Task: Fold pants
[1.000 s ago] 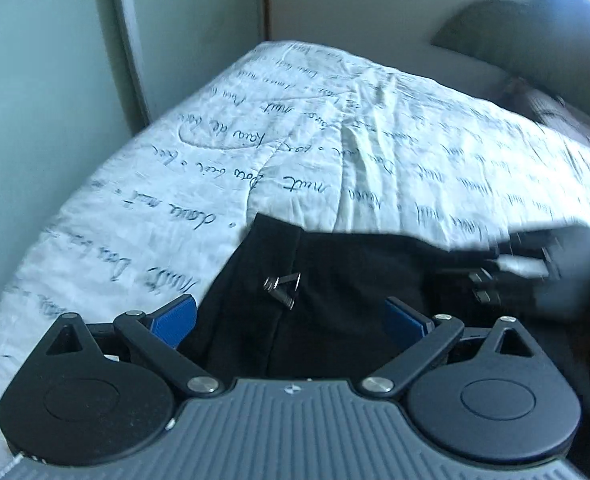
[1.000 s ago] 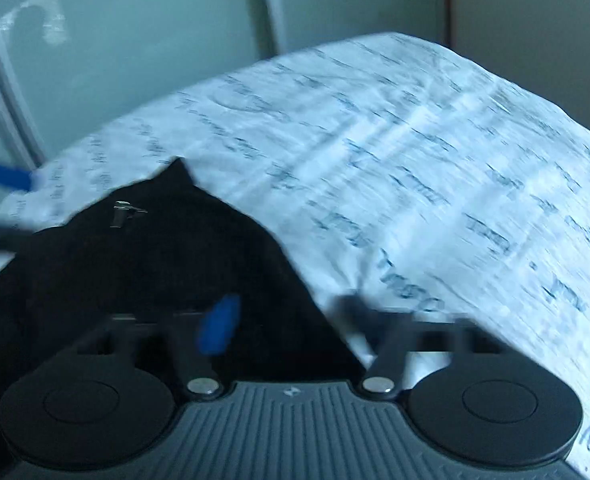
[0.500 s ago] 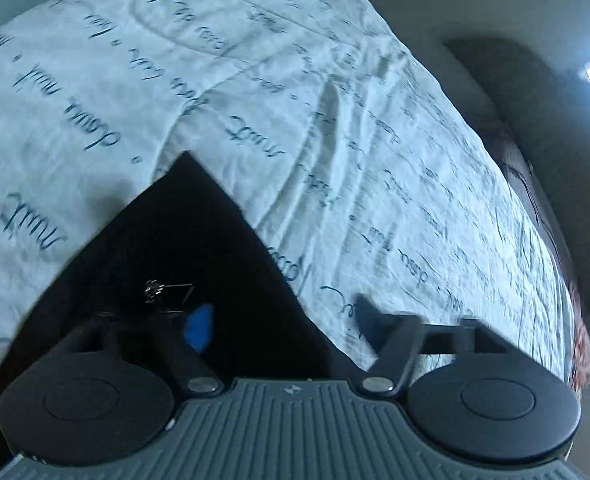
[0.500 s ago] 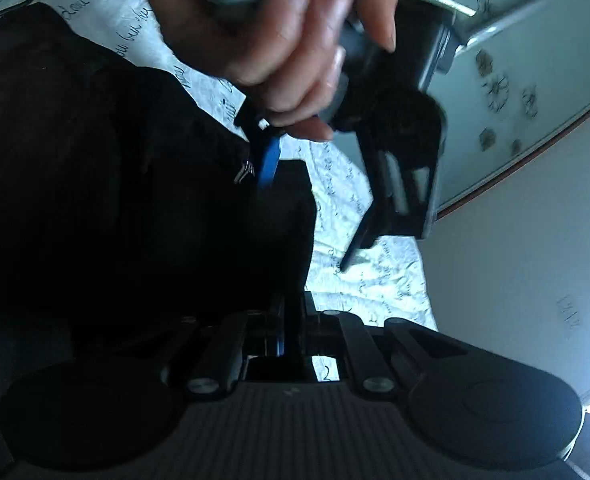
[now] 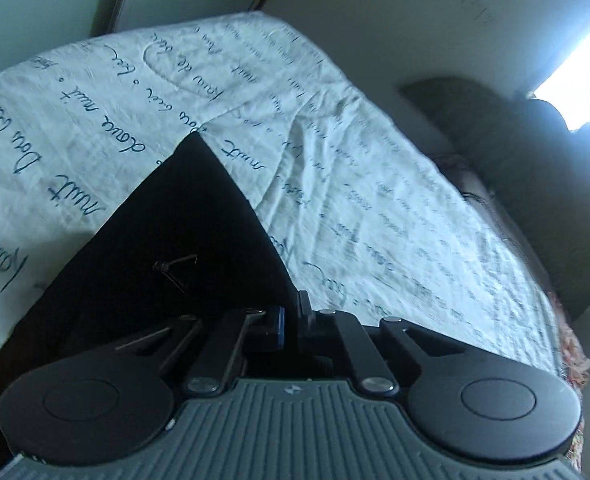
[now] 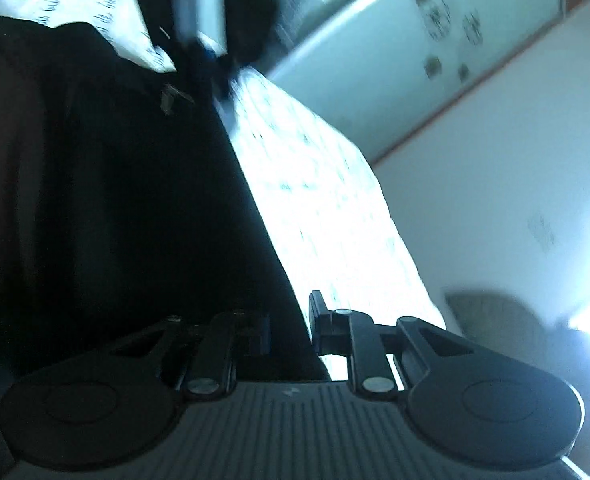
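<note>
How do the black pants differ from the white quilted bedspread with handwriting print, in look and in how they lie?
The black pants are plain and dark; the white quilted bedspread is pale with script lettering. The pants lie on top, their edge pinched by the left gripper and the right gripper; the bedspread lies beneath, ungripped. Both are soft fabric.

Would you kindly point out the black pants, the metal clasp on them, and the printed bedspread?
black pants (image 5: 183,232), left wrist view, on the flat dark cloth near the pointed corner.
metal clasp (image 5: 175,270), left wrist view, on its thin wire hook.
printed bedspread (image 5: 375,208), left wrist view, on bare, wrinkled white fabric with script.
</note>
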Tool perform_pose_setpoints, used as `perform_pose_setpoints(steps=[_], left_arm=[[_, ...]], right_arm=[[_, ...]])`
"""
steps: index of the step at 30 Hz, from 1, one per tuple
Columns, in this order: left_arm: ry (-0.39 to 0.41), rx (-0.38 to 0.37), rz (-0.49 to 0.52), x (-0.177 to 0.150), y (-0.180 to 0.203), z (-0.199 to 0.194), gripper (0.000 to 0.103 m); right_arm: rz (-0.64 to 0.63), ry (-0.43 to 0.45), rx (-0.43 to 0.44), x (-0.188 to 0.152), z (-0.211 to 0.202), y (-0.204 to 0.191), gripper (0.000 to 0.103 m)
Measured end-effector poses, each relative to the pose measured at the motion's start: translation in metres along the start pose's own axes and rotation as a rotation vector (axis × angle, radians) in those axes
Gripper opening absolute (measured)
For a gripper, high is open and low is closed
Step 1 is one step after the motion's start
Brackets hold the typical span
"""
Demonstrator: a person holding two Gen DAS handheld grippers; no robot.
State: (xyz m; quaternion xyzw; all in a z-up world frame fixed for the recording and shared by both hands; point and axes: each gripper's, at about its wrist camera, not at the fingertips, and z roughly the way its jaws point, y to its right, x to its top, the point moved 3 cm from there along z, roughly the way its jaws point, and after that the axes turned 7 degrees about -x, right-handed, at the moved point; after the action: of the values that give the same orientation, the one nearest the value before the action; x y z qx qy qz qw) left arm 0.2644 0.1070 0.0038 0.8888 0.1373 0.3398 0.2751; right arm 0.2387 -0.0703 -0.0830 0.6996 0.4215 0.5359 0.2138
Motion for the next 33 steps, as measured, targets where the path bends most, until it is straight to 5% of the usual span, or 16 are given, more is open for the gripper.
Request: perform_pose_setpoints(steps=[4,9,18,23,33], left_arm=[[0.016,-0.028,0.071,-0.020,0.000,-0.028,0.012],[0.036,-0.053,0.195,-0.050,-0.007,-0.083,0.011],[-0.037,-0.018,0.289,-0.109,-0.046,-0.144,0.011],[-0.104,0.032,0.247,-0.126,-0.073,-0.132,0.011],[-0.097,0.094,0.285,-0.135,-0.066,-0.135,0.012]], right_arm=[[0.009,-0.080,-0.049,-0.020,-0.026,0.014,0.009],[0.031,-0.060,-0.021,-0.013,-0.097,0.012,0.006],[0.093,0.005,0.140,0.016,-0.223,-0.036,0.006],[0.110,-0.043,0.212,0.007,-0.224,-0.066,0.006],[0.202,-0.063,0.260,0.003,-0.232,-0.078,0.006]])
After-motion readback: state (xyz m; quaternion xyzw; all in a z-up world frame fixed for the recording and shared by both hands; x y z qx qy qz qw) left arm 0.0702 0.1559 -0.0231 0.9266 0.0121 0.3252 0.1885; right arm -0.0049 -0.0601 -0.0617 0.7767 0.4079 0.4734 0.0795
